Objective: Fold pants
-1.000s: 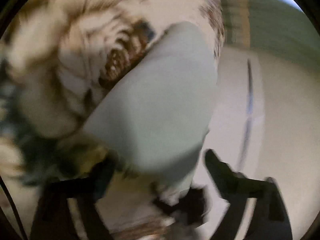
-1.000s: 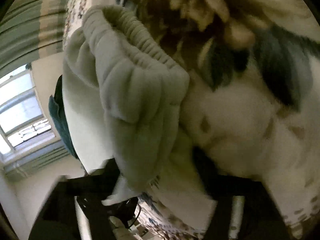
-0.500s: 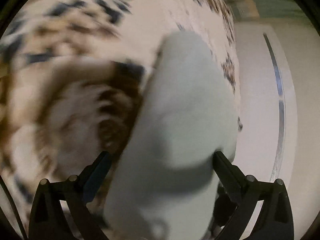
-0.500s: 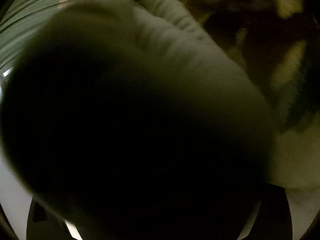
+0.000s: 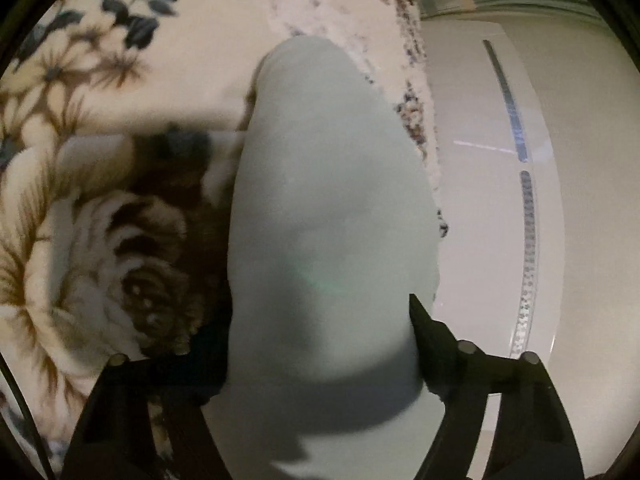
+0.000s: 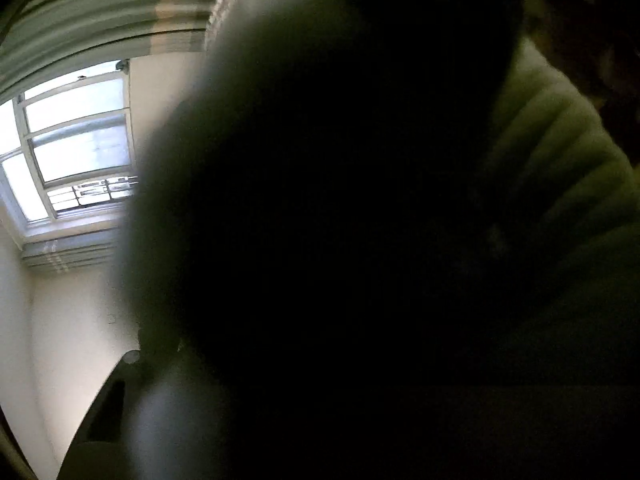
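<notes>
While the left gripper (image 5: 320,344) points forward and downward over the bed, its two black fingers (image 5: 430,344) stand on either side of a thick fold of the pale grey-green pants (image 5: 332,208). Its jaws have just been closing, and both sit against the cloth, so the fold looks clamped between them at a fairly wide gap. From there the fold runs away up the middle of the left wrist view, lying over the floral blanket (image 5: 100,240).

On the other side, the right gripper (image 6: 280,420) is almost wholly buried. The same pants (image 6: 560,168) press right against its camera, a dark mass filling most of the view, with a lighter ribbed band showing at the upper right. Only one dark finger (image 6: 108,404) shows at the lower left. These jaws have also just been closing, with cloth between them, but whether they actually pinch it I cannot tell.

That blanket is cream with large brown flowers and dark blue leaves, and it covers the bed to its edge at the right of the left wrist view. Beyond the edge stands a white panel (image 5: 500,220) with a narrow vertical strip. In the right wrist view a bright window (image 6: 72,148) sits in a white wall (image 6: 72,320), under a striped grey-green curtain (image 6: 100,8).
</notes>
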Motion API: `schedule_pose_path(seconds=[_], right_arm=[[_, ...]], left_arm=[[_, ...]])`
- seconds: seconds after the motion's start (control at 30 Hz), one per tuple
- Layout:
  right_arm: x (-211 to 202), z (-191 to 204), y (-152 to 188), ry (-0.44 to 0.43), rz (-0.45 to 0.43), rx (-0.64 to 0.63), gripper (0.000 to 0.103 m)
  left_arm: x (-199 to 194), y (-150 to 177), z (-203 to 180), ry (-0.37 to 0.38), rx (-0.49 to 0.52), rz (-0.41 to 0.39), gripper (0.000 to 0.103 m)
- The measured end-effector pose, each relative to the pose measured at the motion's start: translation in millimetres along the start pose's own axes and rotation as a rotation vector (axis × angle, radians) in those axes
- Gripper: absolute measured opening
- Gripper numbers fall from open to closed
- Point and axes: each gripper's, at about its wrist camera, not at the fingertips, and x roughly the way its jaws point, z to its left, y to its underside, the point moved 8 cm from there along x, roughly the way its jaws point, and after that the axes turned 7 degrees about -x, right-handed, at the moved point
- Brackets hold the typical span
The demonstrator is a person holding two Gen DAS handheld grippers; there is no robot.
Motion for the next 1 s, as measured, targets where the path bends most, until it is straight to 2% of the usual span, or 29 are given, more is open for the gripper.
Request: schedule_pose_path(seconds=[0.1, 0.3, 0.5, 0.53, 0.63, 0.67, 0.7, 0.73, 0.87, 0.93, 1.0], right_arm=[[-6, 23, 4, -0.001, -0.014, -0.045, 0.051], [-8, 75, 21, -0.011, -0.015, -0.12, 0.049], [2, 156, 43, -0.028, 0.017, -0.234, 0.049], [-3, 171, 36, -0.034, 0.023, -0.251, 0.049], [19, 225, 51, -0.044, 0.047, -0.315, 0.049], [0, 236, 63, -0.047, 0.051, -0.337, 0.049], [14, 262, 75, -0.063, 0.065, -0.358, 0.049], [-21, 261, 92, -0.067, 0.071, -0.375, 0.049], [36, 355, 177, -0.1, 0.113, -0.434, 0.049], [71, 402, 212, -0.107, 0.124, -0.46, 0.049], [113, 450, 261, -0.143, 0.133, -0.475, 0.049]], left_arm=[[-8, -2, -15, 0.02, 0.016, -0.019, 0.071], [-43, 3, -42, 0.038, 0.049, -0.058, 0.071], [-121, -1, -51, 0.08, 0.062, -0.12, 0.071], [-138, -2, -53, 0.088, 0.065, -0.131, 0.071], [-196, -11, -53, 0.113, 0.055, -0.184, 0.071], [-227, -15, -49, 0.121, 0.044, -0.212, 0.071], [-246, -17, -45, 0.128, 0.041, -0.225, 0.071], [-271, -19, -40, 0.128, 0.043, -0.242, 0.071], [-393, -31, -9, 0.133, 0.047, -0.299, 0.071], [-463, -40, 13, 0.129, 0.053, -0.324, 0.071], [-519, -49, 31, 0.119, 0.056, -0.349, 0.071]])
